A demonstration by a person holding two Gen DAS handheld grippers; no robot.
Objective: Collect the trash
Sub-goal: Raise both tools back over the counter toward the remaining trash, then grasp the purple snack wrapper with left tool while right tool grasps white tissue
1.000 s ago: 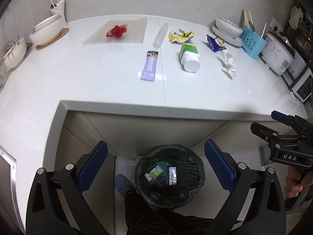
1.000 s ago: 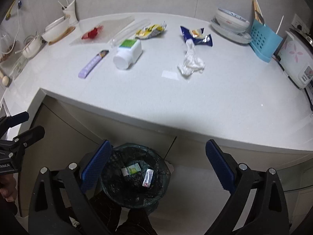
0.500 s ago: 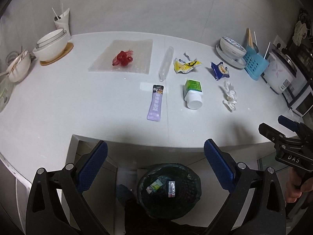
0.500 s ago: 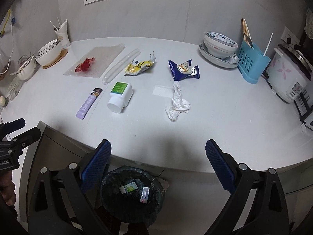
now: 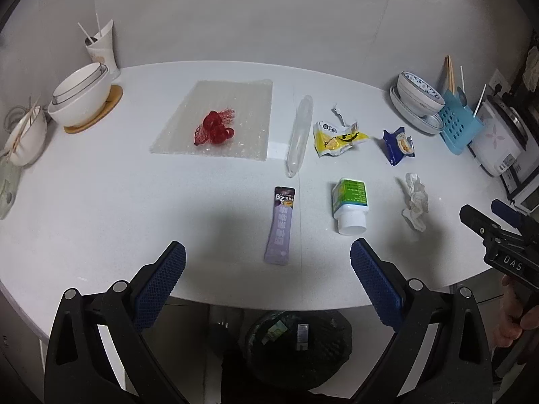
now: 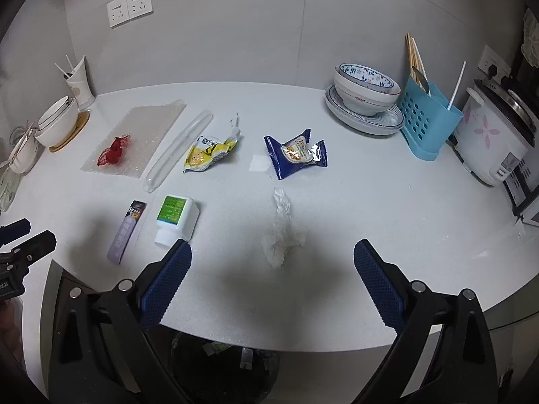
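While the white bench is carrying the litter across its middle, the crockery and the rice cooker are sitting along its back and side edges, so clearly these are being kept and not collected. The bin, lined with a dark bag, is standing on the floor under the bench's front lip, directly below both grippers, which suits a short drop; two small wrappers are already lying in it.

On the bench the trash is lying in a loose spread, largest first: a bubble-wrap sheet bearing a red net, a clear plastic tube, a white bottle with a green label on its side, a purple sachet, a yellow wrapper, a blue wrapper and a crumpled tissue.

The left gripper is hanging above the front edge, jaws spread wide, holding nothing, with the sachet lying nearest between them. The right gripper is likewise gaping and empty, touching nothing, with the tissue lying just ahead of its jaws, probably its next pick.
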